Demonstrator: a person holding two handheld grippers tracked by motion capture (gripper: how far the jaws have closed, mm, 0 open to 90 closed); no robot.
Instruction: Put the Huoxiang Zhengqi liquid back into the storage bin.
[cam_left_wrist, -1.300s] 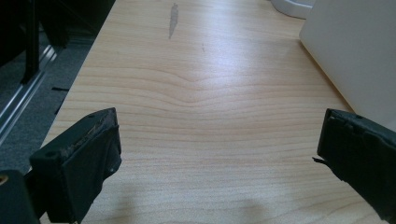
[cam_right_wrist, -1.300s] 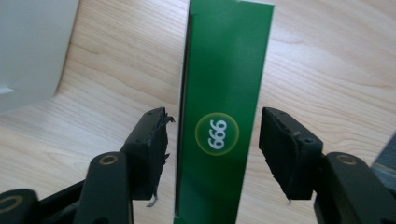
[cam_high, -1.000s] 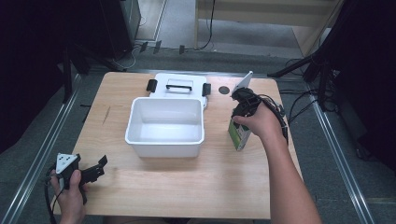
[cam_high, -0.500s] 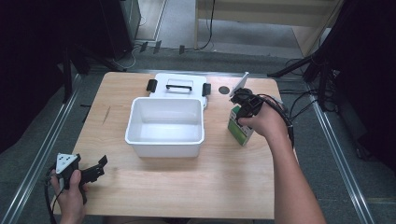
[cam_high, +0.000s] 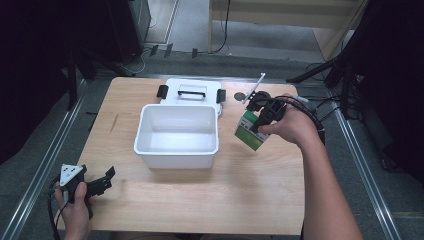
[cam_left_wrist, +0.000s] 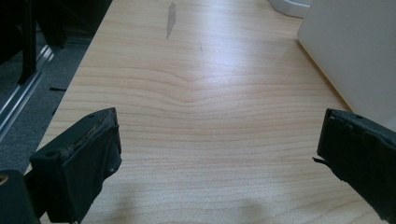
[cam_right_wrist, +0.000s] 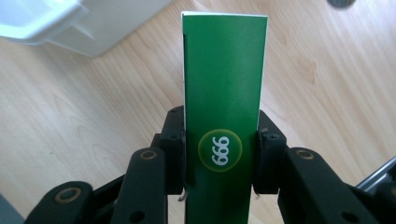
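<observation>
Cardboard, thin and light, is what the green box looks made of, so it should lift easily but dent if squeezed hard; its glossy faces may slip. The right gripper has just closed and is clamped across the narrow sides low on the box, a sound place to hold it, just beside the white bin. The left gripper rests with jaws apart over the table. Count: one box, one bin, one white lid, two grippers.

Box right of bin
</observation>
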